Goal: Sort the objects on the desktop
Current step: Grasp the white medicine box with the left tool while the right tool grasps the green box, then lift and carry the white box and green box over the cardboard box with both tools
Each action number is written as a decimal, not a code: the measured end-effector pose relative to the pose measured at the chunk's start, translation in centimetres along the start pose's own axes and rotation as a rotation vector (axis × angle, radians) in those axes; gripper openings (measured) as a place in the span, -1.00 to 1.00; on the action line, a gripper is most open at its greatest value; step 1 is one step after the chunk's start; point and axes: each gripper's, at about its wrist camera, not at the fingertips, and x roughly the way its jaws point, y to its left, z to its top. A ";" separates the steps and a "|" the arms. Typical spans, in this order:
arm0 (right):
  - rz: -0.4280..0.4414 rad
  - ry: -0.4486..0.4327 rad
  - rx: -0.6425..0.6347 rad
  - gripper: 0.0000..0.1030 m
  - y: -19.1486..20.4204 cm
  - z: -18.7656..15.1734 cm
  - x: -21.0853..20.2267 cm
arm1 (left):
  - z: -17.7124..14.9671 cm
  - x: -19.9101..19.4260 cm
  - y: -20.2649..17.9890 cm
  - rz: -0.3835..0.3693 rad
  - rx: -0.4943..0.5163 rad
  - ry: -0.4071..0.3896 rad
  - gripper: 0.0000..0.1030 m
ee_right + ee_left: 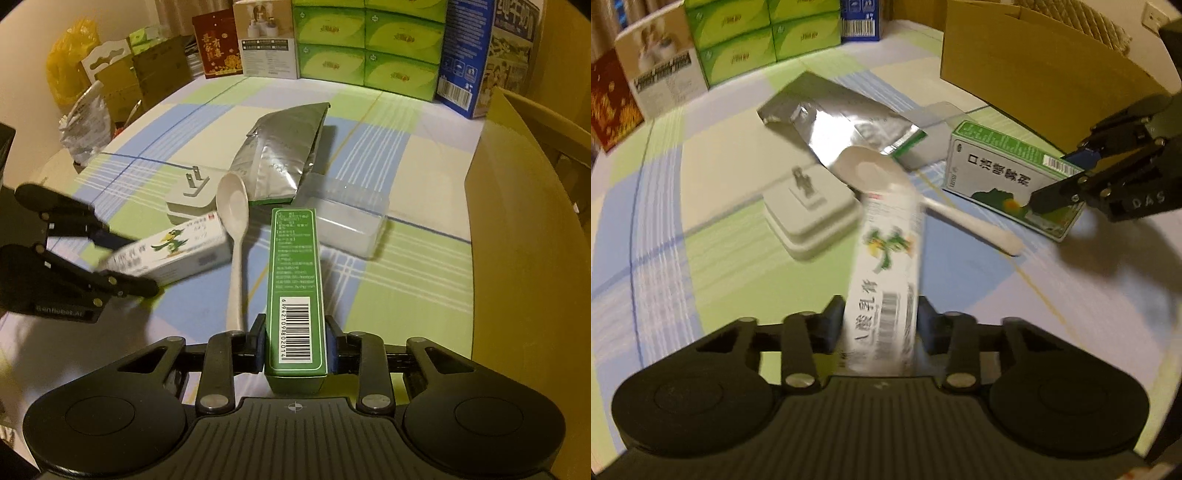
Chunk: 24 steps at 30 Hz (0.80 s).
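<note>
My left gripper is shut on a long white box with a green bird print; the right wrist view shows that white bird box held at the left by the left gripper. My right gripper is shut on a green medicine box with a barcode facing up; the left wrist view shows this green box at the right, clamped by the right gripper. A white spoon, a silver foil pouch and a white plug adapter lie on the tablecloth.
A clear plastic box lies right of the pouch. A brown cardboard box stands at the right. Green tissue boxes, a blue carton and other packages line the far edge. A yellow bag sits beyond the table's left.
</note>
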 end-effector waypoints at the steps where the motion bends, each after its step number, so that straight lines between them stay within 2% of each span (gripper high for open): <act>1: -0.001 0.000 0.004 -0.47 0.1 -0.2 -0.3 | -0.1 -0.2 -0.4 -0.002 -0.024 0.012 -0.36; 7: 0.009 0.015 0.035 -0.46 0.6 -2.1 -2.2 | -1.6 -2.0 -4.0 0.021 -0.104 0.047 -0.36; 11: 0.019 0.002 -0.010 -0.45 1.9 -3.4 -3.4 | -2.7 -3.1 -6.0 0.046 -0.093 0.032 -0.36; 12: 0.015 0.001 -0.024 -0.40 2.1 -3.5 -3.4 | -2.8 -3.3 -6.3 0.055 -0.088 0.023 -0.27; 13: 0.005 0.001 -0.032 -0.35 2.2 -3.6 -3.3 | -2.9 -3.4 -6.5 0.059 -0.083 0.017 -0.12; 15: -0.005 0.011 -0.028 -0.32 2.2 -3.5 -2.8 | -2.8 -3.4 -6.4 0.062 -0.082 0.003 -0.04; 19: -0.003 0.017 -0.025 -0.31 2.1 -3.1 -1.9 | -2.3 -3.1 -5.6 0.077 -0.117 -0.017 -0.04; 24: -0.011 0.028 -0.029 -0.31 1.7 -2.6 -1.0 | -1.7 -2.5 -5.2 0.060 -0.131 -0.029 -0.06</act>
